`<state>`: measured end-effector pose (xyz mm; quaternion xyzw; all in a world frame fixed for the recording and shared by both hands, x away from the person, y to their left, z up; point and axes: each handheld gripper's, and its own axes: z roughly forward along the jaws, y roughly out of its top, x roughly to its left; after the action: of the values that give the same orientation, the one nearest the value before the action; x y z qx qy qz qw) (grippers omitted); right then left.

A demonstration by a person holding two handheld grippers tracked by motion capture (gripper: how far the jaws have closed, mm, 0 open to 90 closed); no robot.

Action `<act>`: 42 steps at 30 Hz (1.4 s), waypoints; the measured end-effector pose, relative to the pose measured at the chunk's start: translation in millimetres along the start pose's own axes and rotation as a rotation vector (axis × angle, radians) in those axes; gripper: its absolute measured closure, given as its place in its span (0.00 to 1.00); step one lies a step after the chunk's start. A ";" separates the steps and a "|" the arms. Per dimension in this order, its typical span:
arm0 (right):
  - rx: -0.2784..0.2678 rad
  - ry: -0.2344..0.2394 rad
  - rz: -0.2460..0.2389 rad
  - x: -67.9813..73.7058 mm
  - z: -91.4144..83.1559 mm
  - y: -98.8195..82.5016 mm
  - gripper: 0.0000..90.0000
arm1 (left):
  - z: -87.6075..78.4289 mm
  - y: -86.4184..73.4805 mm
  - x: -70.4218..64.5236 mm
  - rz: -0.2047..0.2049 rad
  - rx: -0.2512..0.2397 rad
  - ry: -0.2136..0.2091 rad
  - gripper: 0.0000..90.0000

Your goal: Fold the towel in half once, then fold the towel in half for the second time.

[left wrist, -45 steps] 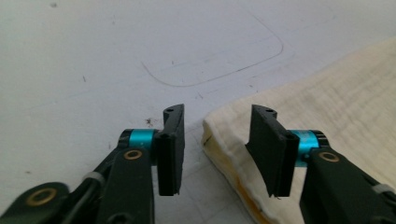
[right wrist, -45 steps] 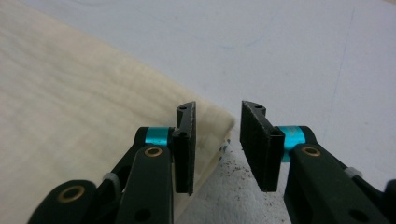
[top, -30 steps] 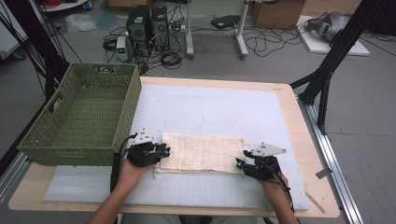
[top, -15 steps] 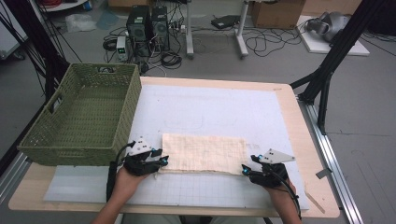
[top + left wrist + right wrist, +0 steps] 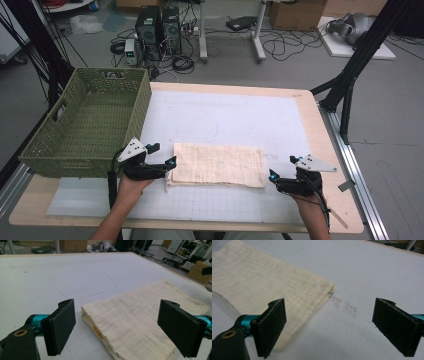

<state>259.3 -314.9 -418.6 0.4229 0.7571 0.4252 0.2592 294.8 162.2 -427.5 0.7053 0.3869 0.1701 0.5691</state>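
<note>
Cloth: a folded cream cloth (image 5: 218,164) lies flat on the white mat (image 5: 235,117) that covers the table (image 5: 320,125), at the near middle of the mat, long side running left to right; nothing grips it.
Cloth, left end: in the left gripper view the cloth (image 5: 140,315) shows stacked layers along its near edge, with a bit of orange between them.
Cloth, right end: in the right gripper view the cloth (image 5: 269,287) ends in a corner with a small dark mark, and a patch of dark specks sits on the mat just beside that corner.
Left claw: the left claw (image 5: 171,162) sits at the cloth's left end, at or just over its edge in the high view. Its jaws have just been opening and stand spread wide; the cloth's corner lies between them in the left gripper view (image 5: 127,331), but the pads do not press on it.
Right claw: the right claw (image 5: 271,176) sits just beside the cloth's right end, slightly clear of it. Its jaws have just been opening and stand spread wide (image 5: 339,328); the left pad hangs over the cloth's edge, with bare mat between the two pads.
Basket: a green woven basket (image 5: 87,125) stands to the left of the cloth, at the table's left edge, close behind the left claw.
</note>
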 end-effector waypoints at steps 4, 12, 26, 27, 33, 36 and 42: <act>0.005 -0.013 0.004 -4.5 -0.2 -0.5 0.12 | -0.6 0.2 1.3 -0.002 0.001 -0.004 0.17; 0.007 -0.017 -0.005 -2.3 -0.7 -0.4 0.12 | -1.2 -1.3 0.2 0.015 0.023 0.012 0.18; 0.010 -0.015 0.003 -3.7 1.4 -1.0 0.12 | 1.2 1.8 4.1 -0.004 0.013 -0.001 0.21; 0.013 -0.015 0.005 -3.6 1.6 -1.6 0.12 | 1.9 2.6 4.2 -0.011 0.010 -0.001 0.20; 0.022 -0.015 -0.001 -2.9 0.4 -3.7 0.12 | 6.0 8.4 5.7 -0.018 0.006 -0.012 0.20; 0.022 -0.007 0.006 -2.9 -0.9 -4.8 0.12 | 8.2 13.2 5.3 0.005 0.020 -0.017 0.20; 0.013 0.000 0.012 -3.6 -2.9 -4.8 0.13 | 14.2 27.7 9.1 0.002 0.027 -0.011 0.20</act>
<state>256.9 -320.6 -421.2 0.4292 0.7574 0.4216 0.2538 320.1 158.0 -407.6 0.7143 0.3854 0.1615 0.5615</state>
